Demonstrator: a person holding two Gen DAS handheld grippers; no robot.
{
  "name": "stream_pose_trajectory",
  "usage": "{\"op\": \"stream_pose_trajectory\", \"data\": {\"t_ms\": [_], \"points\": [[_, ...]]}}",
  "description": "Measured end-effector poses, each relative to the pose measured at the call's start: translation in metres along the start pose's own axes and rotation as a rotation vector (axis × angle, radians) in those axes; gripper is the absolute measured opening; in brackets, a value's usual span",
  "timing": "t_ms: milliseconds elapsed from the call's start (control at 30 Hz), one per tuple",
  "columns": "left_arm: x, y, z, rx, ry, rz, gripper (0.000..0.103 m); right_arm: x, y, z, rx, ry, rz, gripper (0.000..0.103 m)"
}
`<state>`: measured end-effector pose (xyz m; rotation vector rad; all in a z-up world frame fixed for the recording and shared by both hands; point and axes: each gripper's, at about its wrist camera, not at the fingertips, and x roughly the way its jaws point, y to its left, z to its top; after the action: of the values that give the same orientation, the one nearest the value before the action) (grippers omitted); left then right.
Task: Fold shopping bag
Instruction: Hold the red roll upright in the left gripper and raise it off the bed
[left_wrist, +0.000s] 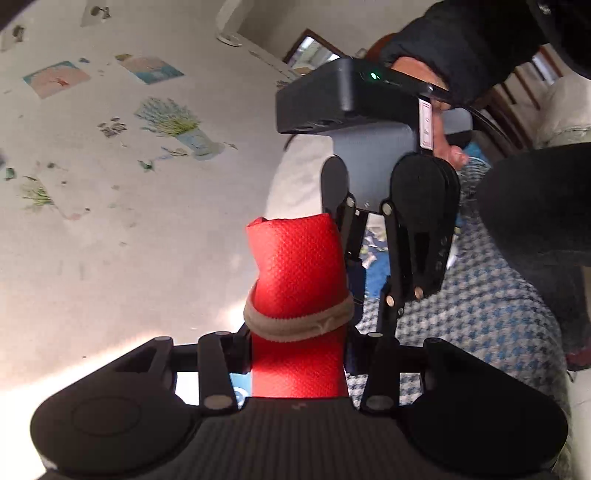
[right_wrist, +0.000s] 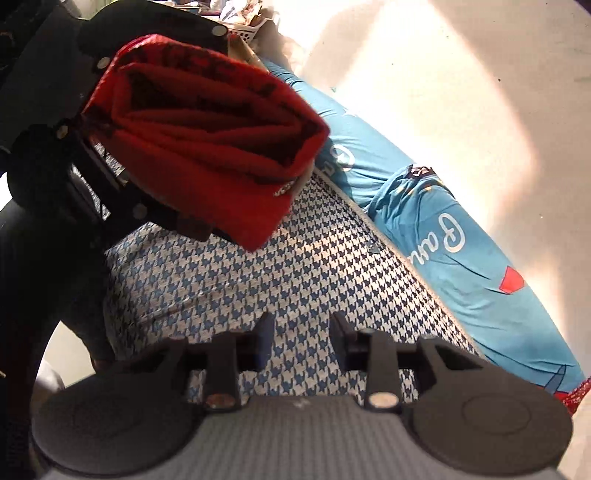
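Note:
The red shopping bag (left_wrist: 297, 258) is rolled into a tight bundle with a beige elastic band (left_wrist: 297, 323) around it. My left gripper (left_wrist: 297, 354) is shut on the bundle and holds it upright in the air. In the right wrist view the rolled end of the bag (right_wrist: 207, 136) shows at upper left, held by the left gripper (right_wrist: 110, 177). My right gripper (right_wrist: 301, 343) is open and empty, a little below and apart from the bag. It also shows in the left wrist view (left_wrist: 373, 258), just right of the bundle.
A blue-and-white houndstooth cushion (right_wrist: 295, 266) lies under both grippers. A light blue printed bag (right_wrist: 461, 251) lies along its far edge. A pale wall with flower stickers (left_wrist: 170, 118) is behind. The person's dark sleeve (left_wrist: 461, 37) is at upper right.

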<state>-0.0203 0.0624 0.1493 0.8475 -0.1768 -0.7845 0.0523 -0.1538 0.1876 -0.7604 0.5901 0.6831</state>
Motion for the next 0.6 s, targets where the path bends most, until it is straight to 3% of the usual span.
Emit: {"op": "stream_pose_trajectory", "data": {"t_ms": [533,600], "points": [[-0.009,0.009,0.001,0.058,-0.016,0.057,0.045,-0.002,0.006,0.022,-0.03,-0.009,-0.014,0.042],[-0.01,0.007,0.002,0.074,-0.011,0.066,0.045,-0.004,0.006,0.024,-0.032,-0.012,-0.02,0.051]]}}
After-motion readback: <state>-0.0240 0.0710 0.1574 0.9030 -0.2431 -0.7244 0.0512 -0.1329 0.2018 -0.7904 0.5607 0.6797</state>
